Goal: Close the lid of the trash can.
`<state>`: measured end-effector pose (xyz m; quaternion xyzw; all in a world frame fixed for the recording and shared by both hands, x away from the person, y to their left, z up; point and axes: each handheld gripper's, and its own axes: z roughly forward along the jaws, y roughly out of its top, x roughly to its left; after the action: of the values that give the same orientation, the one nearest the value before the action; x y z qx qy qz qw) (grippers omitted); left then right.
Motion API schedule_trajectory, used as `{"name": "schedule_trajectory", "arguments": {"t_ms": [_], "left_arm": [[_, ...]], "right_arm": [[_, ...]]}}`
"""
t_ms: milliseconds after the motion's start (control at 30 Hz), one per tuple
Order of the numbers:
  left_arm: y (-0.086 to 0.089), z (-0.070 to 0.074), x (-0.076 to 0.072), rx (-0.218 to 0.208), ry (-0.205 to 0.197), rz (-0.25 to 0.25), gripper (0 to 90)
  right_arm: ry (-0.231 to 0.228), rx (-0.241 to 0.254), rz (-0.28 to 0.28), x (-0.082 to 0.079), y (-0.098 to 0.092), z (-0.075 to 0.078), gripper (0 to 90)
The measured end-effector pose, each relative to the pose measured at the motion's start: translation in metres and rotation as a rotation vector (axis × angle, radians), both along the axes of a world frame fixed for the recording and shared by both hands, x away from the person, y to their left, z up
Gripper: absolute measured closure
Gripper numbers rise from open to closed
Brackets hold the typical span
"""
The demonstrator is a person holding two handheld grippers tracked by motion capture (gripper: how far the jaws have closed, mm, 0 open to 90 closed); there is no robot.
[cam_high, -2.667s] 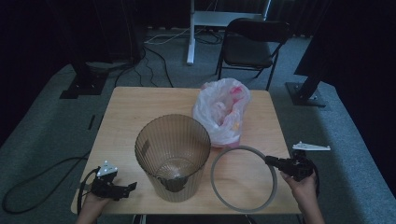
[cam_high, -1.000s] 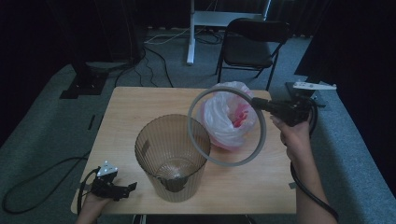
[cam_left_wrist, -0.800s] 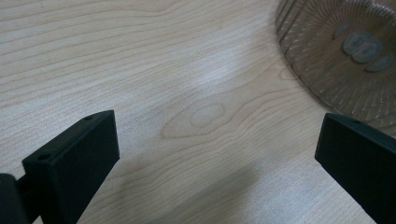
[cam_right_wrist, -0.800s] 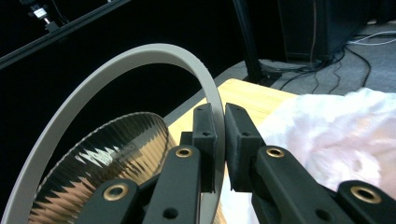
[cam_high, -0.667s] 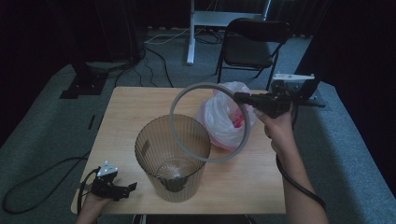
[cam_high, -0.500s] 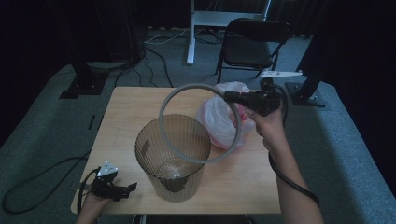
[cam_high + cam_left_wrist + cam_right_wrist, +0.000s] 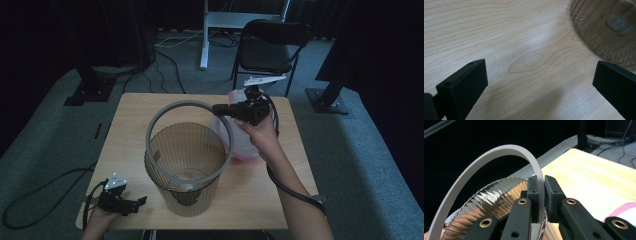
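Note:
A ribbed, see-through brown waste bin [image 7: 186, 167] stands upright on the wooden table [image 7: 130, 130]. My right gripper [image 7: 218, 108] is shut on a grey plastic ring [image 7: 152, 131], held tilted above the bin's mouth, its near edge low over the rim. In the right gripper view the ring [image 7: 486, 157] arcs up from between the pads [image 7: 534, 187], with the bin [image 7: 496, 195] behind and below. My left gripper [image 7: 136, 202] rests at the table's front left corner, jaws open and empty. In the left gripper view the bin's base [image 7: 609, 27] lies ahead to the right.
A white plastic bag [image 7: 240, 140] with pink contents sits on the table right of the bin, under my right hand. A black chair [image 7: 270, 45] stands beyond the table's far edge. Cables [image 7: 45, 185] trail across the grey carpet on the left.
My right hand has carried the ring leftward from over the bag to above the bin's mouth. The left gripper has stayed where it was.

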<state>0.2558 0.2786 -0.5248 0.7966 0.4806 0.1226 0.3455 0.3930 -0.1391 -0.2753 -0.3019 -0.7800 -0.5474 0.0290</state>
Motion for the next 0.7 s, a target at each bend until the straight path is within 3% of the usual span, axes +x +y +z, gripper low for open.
{"name": "schedule_trajectory", "arguments": {"t_ms": [700], "left_arm": [[-0.001, 0.000, -0.001, 0.005, 0.002, -0.007, 0.0]], "right_arm": [[0.066, -0.077, 0.035, 0.010, 0.023, -0.029, 83.7]]}}
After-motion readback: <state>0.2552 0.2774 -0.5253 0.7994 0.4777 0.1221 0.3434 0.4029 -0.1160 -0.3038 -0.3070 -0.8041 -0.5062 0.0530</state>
